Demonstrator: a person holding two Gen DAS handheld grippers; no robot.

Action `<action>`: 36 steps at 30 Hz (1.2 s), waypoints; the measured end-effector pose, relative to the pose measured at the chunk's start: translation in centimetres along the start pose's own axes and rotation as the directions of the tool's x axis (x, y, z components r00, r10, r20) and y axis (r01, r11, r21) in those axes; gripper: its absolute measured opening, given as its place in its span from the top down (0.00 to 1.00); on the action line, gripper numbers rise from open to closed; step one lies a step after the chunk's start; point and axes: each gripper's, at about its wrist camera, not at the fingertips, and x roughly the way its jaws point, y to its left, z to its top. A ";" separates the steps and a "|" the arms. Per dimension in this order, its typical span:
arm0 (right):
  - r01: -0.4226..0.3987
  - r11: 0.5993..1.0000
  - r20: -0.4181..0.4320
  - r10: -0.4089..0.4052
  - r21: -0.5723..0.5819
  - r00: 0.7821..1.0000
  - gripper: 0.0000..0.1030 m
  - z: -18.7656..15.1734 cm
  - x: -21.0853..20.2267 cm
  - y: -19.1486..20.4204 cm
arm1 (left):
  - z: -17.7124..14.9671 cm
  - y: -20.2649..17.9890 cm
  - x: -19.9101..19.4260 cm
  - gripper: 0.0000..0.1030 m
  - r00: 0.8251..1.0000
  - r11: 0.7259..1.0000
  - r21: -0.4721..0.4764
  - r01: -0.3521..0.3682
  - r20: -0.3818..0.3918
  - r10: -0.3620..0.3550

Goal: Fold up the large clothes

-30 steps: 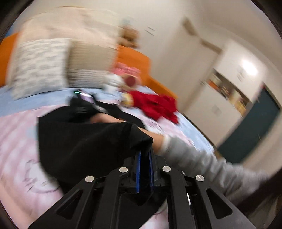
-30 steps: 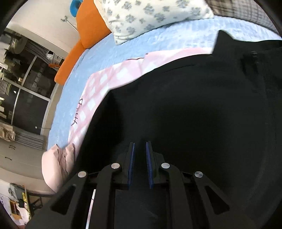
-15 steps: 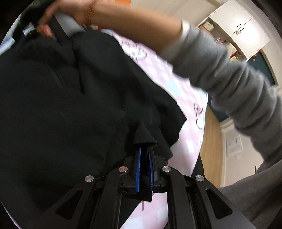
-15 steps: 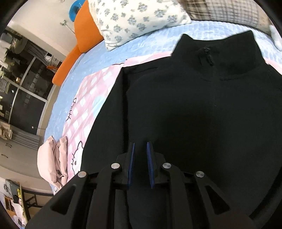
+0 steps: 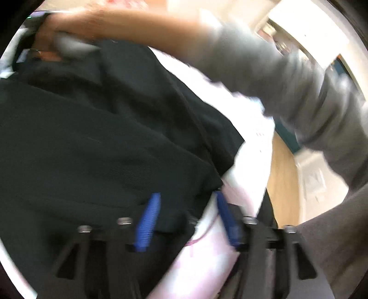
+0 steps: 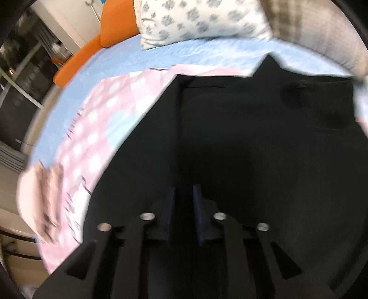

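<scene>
Clearly soft job: black sweater [image 6: 253,149] lies flat on pink checked blanket [image 6: 92,128], collar toward far pillows [image 6: 195,20]. Fabric limp, light, non-slippery, not fragile; will sag and drag if lifted by one point.

Left gripper [image 5: 186,214]: jaws opening, pads apart, sweater corner between them, unclamped.

Right gripper [image 6: 184,214]: jaws opening, narrow gap, over sweater body; cloth pinched or not, cannot tell.

Best hold, likely: hem corners or shoulder seams, both grippers together.

Matt black knit pullover [image 6: 264,149] on soft checked cotton sheet [image 6: 96,128]; quilted blue bedspread [image 6: 184,57]; ribbed blue pads [image 5: 147,220].
</scene>
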 end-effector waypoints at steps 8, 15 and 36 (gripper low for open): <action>-0.025 0.988 0.161 0.050 -0.150 0.986 0.48 -18.6 -15.9 1.2 | 1.7 2.5 -7.3 0.32 0.958 0.970 -0.060 -0.236 0.153 0.242; -0.163 0.985 -0.028 0.162 -0.060 0.986 0.63 -29.6 -14.4 1.9 | 3.5 2.9 -2.1 0.32 0.978 0.981 -0.053 -0.189 0.078 0.192; 0.195 0.924 0.232 -0.121 -0.330 0.965 0.33 -35.0 -17.1 11.7 | 2.2 3.9 -2.9 0.33 0.975 0.969 -0.109 -0.224 -0.009 0.224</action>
